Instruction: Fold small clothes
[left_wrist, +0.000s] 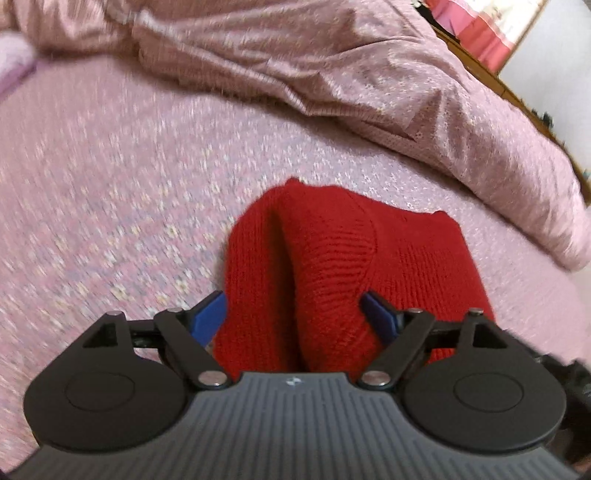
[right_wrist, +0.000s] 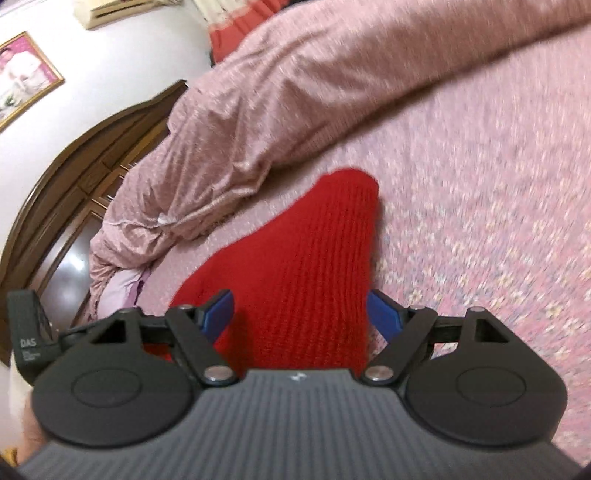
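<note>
A red knitted garment (left_wrist: 332, 266) lies folded on the pink floral bedspread (left_wrist: 110, 177). In the left wrist view my left gripper (left_wrist: 291, 314) is open, its blue fingers (left_wrist: 208, 314) standing wide on either side of the garment's near end. In the right wrist view the same red garment (right_wrist: 303, 266) tapers away from me. My right gripper (right_wrist: 301, 314) is open too, its blue fingers (right_wrist: 384, 314) on either side of the near part. I cannot tell whether the pads touch the knit.
A crumpled pink quilt (left_wrist: 351, 74) is heaped along the far side of the bed and also shows in the right wrist view (right_wrist: 229, 140). A dark wooden headboard (right_wrist: 74, 158), a white wall with a framed picture (right_wrist: 22, 74) and red curtains (left_wrist: 476, 33) lie beyond.
</note>
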